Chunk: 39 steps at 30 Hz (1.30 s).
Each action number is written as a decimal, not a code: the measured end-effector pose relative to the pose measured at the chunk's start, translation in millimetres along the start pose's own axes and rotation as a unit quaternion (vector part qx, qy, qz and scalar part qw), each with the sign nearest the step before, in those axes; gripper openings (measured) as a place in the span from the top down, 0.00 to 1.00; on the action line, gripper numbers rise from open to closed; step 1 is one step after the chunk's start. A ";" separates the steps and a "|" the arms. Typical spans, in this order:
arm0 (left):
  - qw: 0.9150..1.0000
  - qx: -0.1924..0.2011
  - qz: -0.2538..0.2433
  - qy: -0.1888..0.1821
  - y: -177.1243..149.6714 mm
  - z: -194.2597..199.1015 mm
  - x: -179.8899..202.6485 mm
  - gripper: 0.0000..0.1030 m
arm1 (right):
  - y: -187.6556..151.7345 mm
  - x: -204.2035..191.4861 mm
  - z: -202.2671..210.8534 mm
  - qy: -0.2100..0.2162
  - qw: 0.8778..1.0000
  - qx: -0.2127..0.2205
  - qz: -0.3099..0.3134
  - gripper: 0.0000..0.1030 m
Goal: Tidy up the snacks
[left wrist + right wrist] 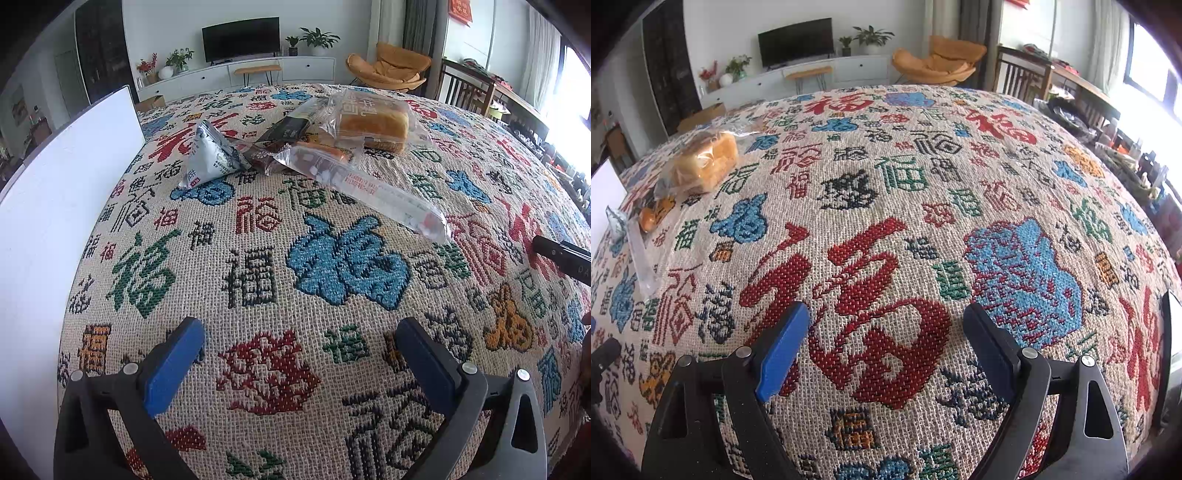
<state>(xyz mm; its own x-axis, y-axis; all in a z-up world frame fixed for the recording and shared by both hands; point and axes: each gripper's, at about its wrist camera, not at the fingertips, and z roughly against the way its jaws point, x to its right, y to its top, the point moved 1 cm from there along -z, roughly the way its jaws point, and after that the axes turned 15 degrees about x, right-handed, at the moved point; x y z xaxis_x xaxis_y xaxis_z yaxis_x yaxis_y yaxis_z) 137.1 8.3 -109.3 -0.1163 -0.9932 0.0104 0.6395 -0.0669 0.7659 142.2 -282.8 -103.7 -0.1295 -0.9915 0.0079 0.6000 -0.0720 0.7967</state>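
Woven tablecloth (258,280) patterned with characters, snacks (306,147) piled at far side beside white board (55,206), left gripper (299,328) and right gripper (886,314) held wide, nothing gripped, TV (241,38) and orange chair (388,68) seen behind.

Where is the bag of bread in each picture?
Left wrist view: the bag of bread lies at upper centre, behind the other snack packets.
Right wrist view: the same bag lies at far left, upper part.
Shared landmark: the black TV on the back wall.
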 end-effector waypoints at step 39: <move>1.000 0.001 0.010 0.011 -10.6 12.4 -50.7 0.00 | 39.0 -219.3 -36.6 0.263 0.935 -0.092 0.220 0.74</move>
<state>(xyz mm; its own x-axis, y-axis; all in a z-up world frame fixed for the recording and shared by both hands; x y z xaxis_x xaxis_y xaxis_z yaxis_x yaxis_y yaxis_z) 126.8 60.6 -109.9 -0.0865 -0.9962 0.0122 0.6395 -0.0462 0.7674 222.9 -72.1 -96.5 0.5384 -0.8422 -0.0274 0.6364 0.3851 0.6683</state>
